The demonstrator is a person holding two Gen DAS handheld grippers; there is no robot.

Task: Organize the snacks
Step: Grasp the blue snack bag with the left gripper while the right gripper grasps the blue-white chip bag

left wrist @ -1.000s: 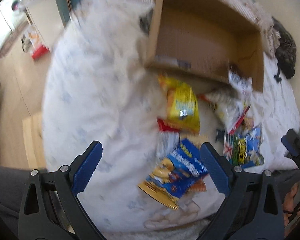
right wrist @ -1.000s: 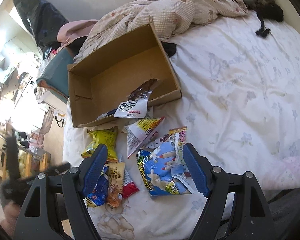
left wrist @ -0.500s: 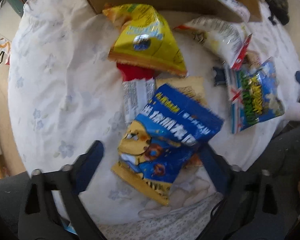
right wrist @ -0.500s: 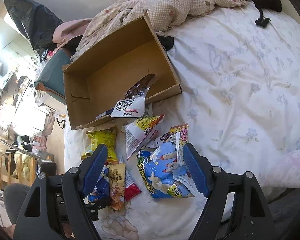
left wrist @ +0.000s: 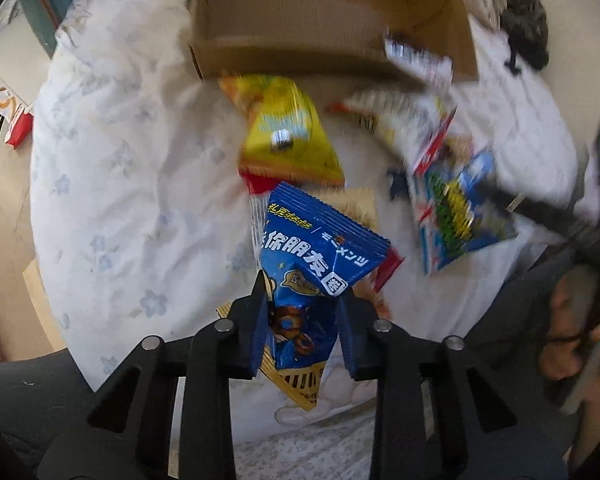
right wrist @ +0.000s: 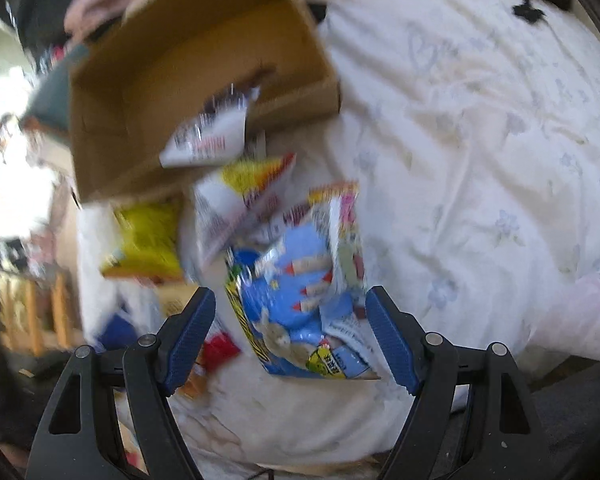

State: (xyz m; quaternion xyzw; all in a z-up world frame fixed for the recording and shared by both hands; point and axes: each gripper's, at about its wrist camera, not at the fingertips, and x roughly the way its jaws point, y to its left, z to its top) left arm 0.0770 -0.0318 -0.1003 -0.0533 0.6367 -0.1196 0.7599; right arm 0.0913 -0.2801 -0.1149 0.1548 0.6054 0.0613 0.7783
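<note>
**Left jaws close on the blue snack bag**

The left gripper (left wrist: 302,316) has just been closing its jaws, and they now pinch the lower part of a dark blue snack bag (left wrist: 320,252), which stands up between the pads with its printed top fanned out above them. It is glossy foil with white lettering and a cartoon figure, puffed and crinkly. I judge it very light, soft and slippery; a grip on the flat sealed edge or the loose lower body looks safer than squeezing the air-filled middle, which could crush what is inside.

The right gripper (right wrist: 290,326) hangs with its jaws wide open, nothing pressed between them, over a light blue bag (right wrist: 296,292) lying flat on the bed (right wrist: 480,160).

More packets are scattered on the white flowered sheet: a yellow bag (left wrist: 288,136) just in front of the cardboard box (left wrist: 328,12), and a white packet (right wrist: 208,136) draped over the box's near edge. The box itself looks almost empty, so I judge most of the sorting is still to do.
</note>
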